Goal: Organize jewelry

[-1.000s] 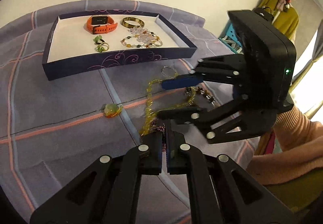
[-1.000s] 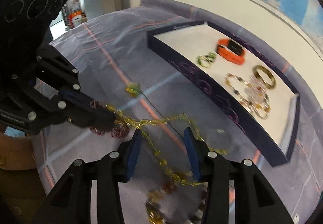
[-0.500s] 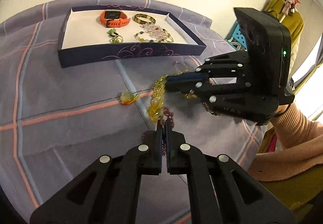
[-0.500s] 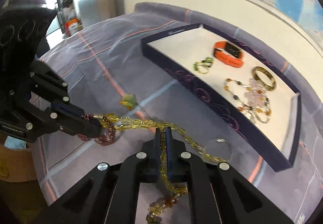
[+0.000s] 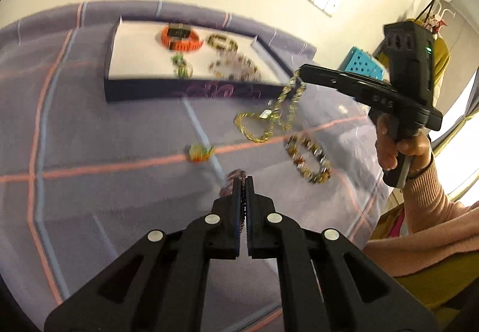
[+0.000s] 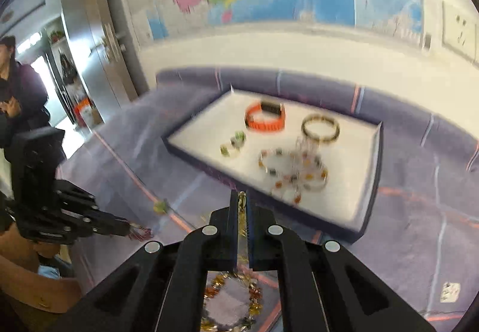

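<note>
Ahead of my right tool: the tray [image 6: 363, 213] sits just past the fingertips, its near wall closest to me, its white floor already carrying an orange watch [image 6: 265, 117], a bangle [image 6: 320, 127], small green rings [image 6: 233, 145] and a cluster of beaded bracelets [image 6: 292, 171].

Right gripper [image 6: 241, 203]: pressed together on the gold chain [image 5: 271, 122], which hangs from the tips in loose loops above the purple cloth [image 5: 104, 170].

Left gripper [image 5: 242, 182]: pressed together on a small dark red beaded piece [image 6: 140, 232], which pokes out past the tips; this tool is low and well to the left of my right one.

Beyond the left tips: a little yellow-green pendant [image 5: 199, 151] lies on the cloth; to the right of them lies a chunky bracelet [image 5: 308, 161], below the dangling chain.

Step in hand, as I judge it: carrying the chain over the near wall into the tray.

How to do it well: I should lift high enough that the lowest loop clears the wall, since a trailing loop could catch on the edge. I would aim for bare floor, to the left of the beaded bracelets, so the links do not tangle with them. Lower until the chain pools, then spread the fingers, and pull back straight so nothing drags out.

Sharpness: both views are smeared by motion, so I cannot tell whether the chain is one strand or doubled.
</note>
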A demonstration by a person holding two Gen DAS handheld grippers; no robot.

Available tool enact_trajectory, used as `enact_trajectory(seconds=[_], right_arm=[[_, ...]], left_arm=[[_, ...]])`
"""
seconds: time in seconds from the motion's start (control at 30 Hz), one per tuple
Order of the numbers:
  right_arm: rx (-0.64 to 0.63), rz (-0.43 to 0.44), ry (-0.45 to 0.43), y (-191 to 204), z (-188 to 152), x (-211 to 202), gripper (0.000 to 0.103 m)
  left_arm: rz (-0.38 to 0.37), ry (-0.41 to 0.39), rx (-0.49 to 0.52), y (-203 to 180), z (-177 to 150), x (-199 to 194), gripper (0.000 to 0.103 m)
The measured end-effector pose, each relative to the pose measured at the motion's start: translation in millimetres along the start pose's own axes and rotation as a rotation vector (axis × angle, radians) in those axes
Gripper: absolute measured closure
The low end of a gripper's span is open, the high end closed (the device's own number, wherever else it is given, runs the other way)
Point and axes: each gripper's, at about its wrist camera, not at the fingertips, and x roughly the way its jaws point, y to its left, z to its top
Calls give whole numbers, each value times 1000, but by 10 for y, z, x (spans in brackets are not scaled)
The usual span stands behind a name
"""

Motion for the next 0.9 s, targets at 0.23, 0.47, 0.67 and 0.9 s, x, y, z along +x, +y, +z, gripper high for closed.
enact_trajectory(seconds=[0.23, 0.47, 0.67, 0.9], right_arm=[[2, 13, -149, 14, 355, -498, 100], [-5, -1, -230, 0, 611, -765, 100], [-12, -17, -276, -41, 790, -877, 100], [2, -29, -299, -153, 1002, -877, 100]], left_arm=[[24, -84, 34, -87, 257, -194, 100], [53, -151, 52, -115, 541, -324, 100], [76, -179, 62, -102, 755, -378, 100], [99, -191, 69, -62, 960, -323, 100]])
